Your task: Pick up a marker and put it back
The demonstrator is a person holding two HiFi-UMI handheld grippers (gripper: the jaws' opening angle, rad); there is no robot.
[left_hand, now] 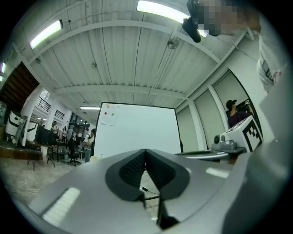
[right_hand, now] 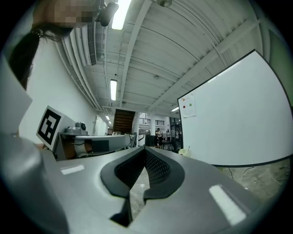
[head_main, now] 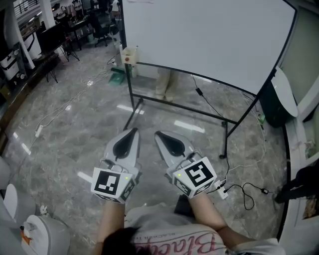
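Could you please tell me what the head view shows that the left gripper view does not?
Only the head view shows the person's forearms, the marker cube atop the left gripper and a white power strip on the floor. Only the left gripper view shows the ceiling lights, a sheet with coloured dots on the whiteboard and that gripper's pads met on nothing. Both show the whiteboard and the right gripper.
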